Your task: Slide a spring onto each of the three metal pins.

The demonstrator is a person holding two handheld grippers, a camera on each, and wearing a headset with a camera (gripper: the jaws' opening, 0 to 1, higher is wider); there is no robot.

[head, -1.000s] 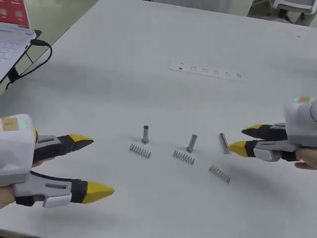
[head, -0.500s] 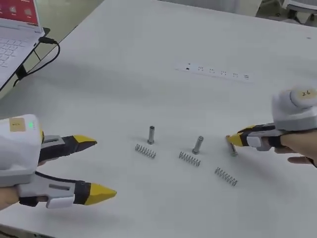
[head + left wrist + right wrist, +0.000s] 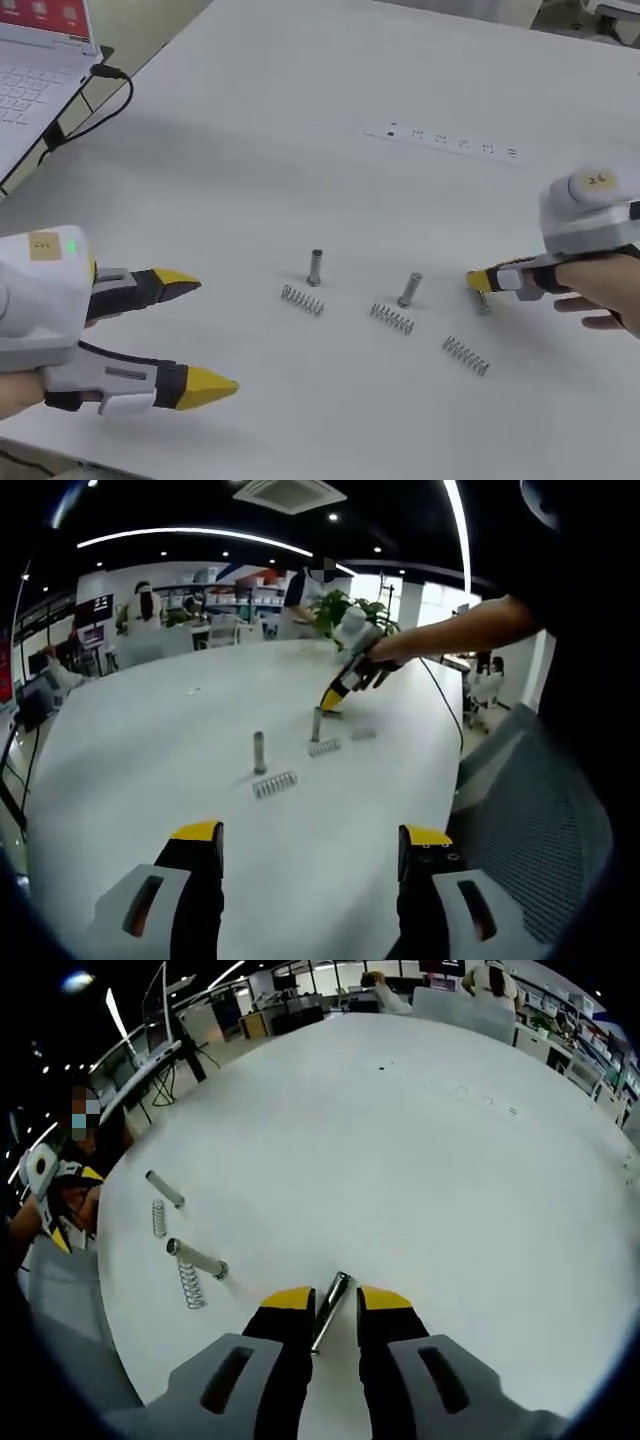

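Three short metal pins stand in a row on the white table: left pin [image 3: 316,267], middle pin [image 3: 410,289], right pin [image 3: 483,301]. A spring lies in front of each: left spring [image 3: 302,300], middle spring [image 3: 392,319], right spring [image 3: 466,355]. My right gripper [image 3: 479,282] is shut on the right pin [image 3: 330,1310], which leans between its yellow fingertips [image 3: 290,1300]. My left gripper [image 3: 205,335] hovers open at the near left, well short of the left pin [image 3: 260,752] and the left spring [image 3: 275,783], with nothing between its jaws.
A white power strip [image 3: 452,143] lies flat behind the pins. A laptop [image 3: 30,60] with a black cable [image 3: 95,105] sits at the far left corner. The table's front edge runs close under the left gripper. People and desks are far behind.
The right gripper has rolled over and closed its jaws on the right pin, which now leans less. The left gripper has hardly moved. The head camera has shifted a little.
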